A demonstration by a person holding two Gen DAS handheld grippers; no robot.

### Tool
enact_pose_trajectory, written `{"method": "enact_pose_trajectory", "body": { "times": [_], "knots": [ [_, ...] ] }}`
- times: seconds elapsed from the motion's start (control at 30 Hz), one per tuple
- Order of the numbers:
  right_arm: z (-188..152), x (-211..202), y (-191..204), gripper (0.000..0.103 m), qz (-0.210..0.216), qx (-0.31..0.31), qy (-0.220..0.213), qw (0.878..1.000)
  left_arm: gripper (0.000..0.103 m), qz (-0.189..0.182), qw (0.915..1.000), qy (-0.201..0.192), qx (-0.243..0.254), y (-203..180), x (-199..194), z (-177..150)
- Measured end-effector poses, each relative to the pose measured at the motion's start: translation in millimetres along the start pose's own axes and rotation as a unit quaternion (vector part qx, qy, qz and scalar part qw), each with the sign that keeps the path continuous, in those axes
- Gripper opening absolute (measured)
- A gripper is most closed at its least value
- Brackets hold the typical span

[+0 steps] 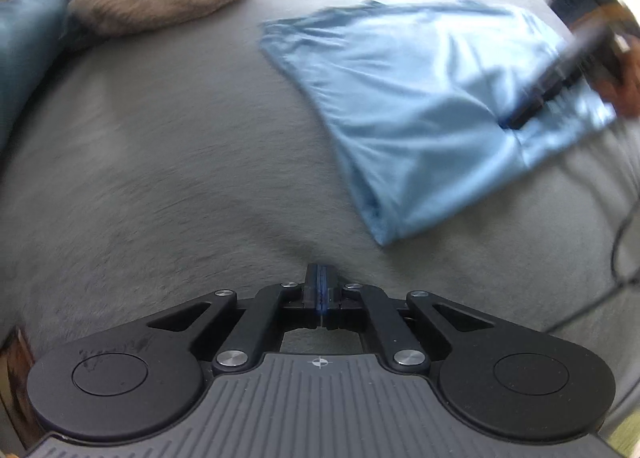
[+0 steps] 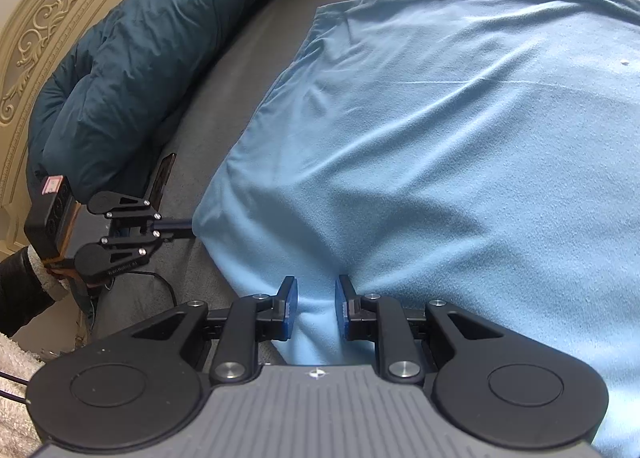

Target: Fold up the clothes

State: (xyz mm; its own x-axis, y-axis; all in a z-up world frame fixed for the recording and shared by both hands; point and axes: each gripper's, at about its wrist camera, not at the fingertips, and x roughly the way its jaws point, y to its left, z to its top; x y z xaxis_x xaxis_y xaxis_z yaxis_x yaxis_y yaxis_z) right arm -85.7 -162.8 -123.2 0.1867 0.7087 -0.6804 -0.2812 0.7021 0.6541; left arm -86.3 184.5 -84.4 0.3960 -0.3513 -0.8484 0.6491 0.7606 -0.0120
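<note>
A light blue shirt (image 2: pixel 440 146) is spread on the grey bed cover (image 1: pixel 160 146), partly folded. A ridge of its near edge is straddled by the right gripper (image 2: pixel 316 298), whose fingers are parted narrowly around the cloth — not yet pinched. The left gripper (image 1: pixel 320 286) is pressed closed on nothing, just beside the shirt's corner. If only the top layer were caught, the fold could be dragged askew — the fabric looks slippery.

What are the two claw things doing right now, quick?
Left gripper: shut, holding nothing.
Right gripper: open, fingers on either side of a fold of the blue garment.
</note>
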Motion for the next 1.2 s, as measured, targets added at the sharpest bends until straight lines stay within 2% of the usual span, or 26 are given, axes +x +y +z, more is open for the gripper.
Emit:
{"method": "enact_pose_trajectory", "body": {
  "times": [0.1, 0.17, 0.23, 0.3, 0.4, 0.47, 0.6, 0.8, 0.9, 1.2],
  "knots": [
    [-0.8, 0.2, 1.6, 0.022, -0.003, -0.006, -0.001, 1.000, 0.000, -0.014, 0.9972, -0.037, -0.064, 4.7, -13.0, 13.6],
    [-1.5, 0.5, 2.5, 0.022, -0.004, -0.009, -0.002, 1.000, 0.001, -0.044, 0.9926, -0.063, -0.095, 0.6, -17.0, 22.6],
    [-2.0, 0.9, 2.7, 0.022, -0.005, -0.010, -0.003, 1.000, 0.001, -0.080, 0.9875, -0.080, -0.110, -8.3, -14.8, 28.8],
    [-1.9, 1.7, 3.0, 0.022, -0.005, -0.009, -0.003, 1.000, 0.001, -0.104, 0.9851, -0.076, -0.114, -17.7, -5.2, 29.4],
    [-2.5, 1.3, 2.9, 0.022, -0.005, -0.011, -0.004, 1.000, 0.001, -0.096, 0.9884, -0.043, -0.109, -26.6, 15.3, 23.4],
    [-3.5, 0.6, 2.6, 0.022, -0.005, -0.013, -0.006, 1.000, 0.001, -0.080, 0.9887, -0.020, -0.125, -24.1, 26.2, 16.2],
    [-3.9, -0.4, 5.3, 0.022, -0.009, -0.019, -0.007, 1.000, 0.001, -0.073, 0.9851, -0.023, -0.154, -20.9, 28.9, 8.7],
    [0.6, -8.6, 17.4, 0.023, -0.012, -0.044, -0.012, 0.999, 0.001, -0.067, 0.9844, -0.024, -0.161, -21.5, 26.5, 5.3],
    [2.1, -14.9, 14.7, 0.023, -0.003, -0.036, -0.025, 0.999, 0.002, -0.066, 0.9834, -0.023, -0.168, -20.9, 23.8, 4.6],
    [6.3, -20.2, 8.0, 0.023, -0.016, -0.020, -0.038, 0.999, 0.013, -0.061, 0.9808, -0.031, -0.183, -20.6, 11.1, 4.5]
  ]
}}
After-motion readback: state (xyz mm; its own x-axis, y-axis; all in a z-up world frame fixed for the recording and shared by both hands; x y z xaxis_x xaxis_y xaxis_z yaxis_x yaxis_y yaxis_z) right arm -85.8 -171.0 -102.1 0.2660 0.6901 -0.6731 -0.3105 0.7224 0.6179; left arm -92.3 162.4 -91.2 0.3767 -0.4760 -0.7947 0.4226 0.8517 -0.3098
